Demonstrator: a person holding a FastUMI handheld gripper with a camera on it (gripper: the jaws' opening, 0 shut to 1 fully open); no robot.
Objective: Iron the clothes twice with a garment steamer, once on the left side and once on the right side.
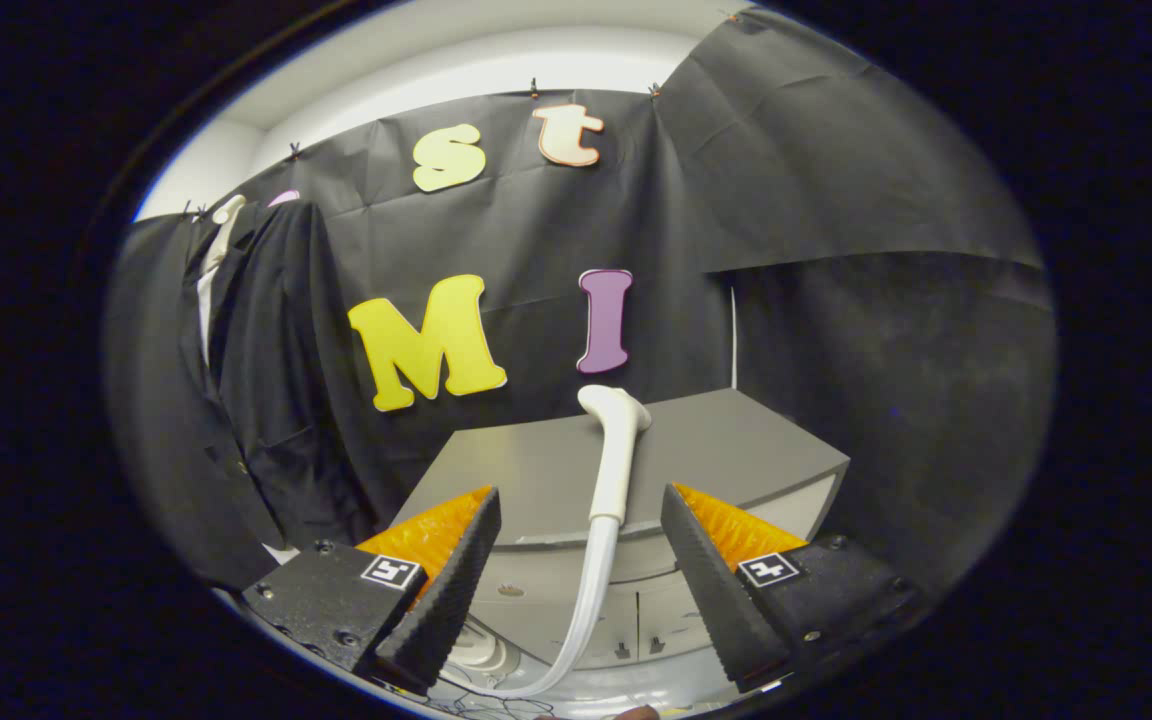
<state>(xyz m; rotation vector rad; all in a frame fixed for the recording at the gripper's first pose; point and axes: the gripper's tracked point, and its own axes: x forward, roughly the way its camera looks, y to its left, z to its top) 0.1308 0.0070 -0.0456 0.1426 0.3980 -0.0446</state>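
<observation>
gripper (581, 570) fingers stood wide apart with nothing held; neither finger touched anything. between them and a little ahead rose the steamer head (614, 455), a pale wand with a bent top, standing upright in front of a grey cabinet (736, 450). its hose (584, 610) ran down from the wand's lower end and curved away to the near left, under the left finger, toward what looked like the round base of the steamer, though that part was too cut off to be sure.

far to the left hung the dark jacket (266, 400) on a hanger (226, 215) against the black cloth wall (836, 200), well apart from both the wand and the fingers. it hung open at the front with a light strip showing at the collar.

judging by this, the task was at its very start: the wand had not yet been gripped, and neither the left side nor the right side of the jacket had the steamer near it. what was left seemed to be everything: closing the fingers on the wand's handle, carrying it across to the jacket, then one pass down each side. the hose would trail behind on that carry and might drag.
</observation>
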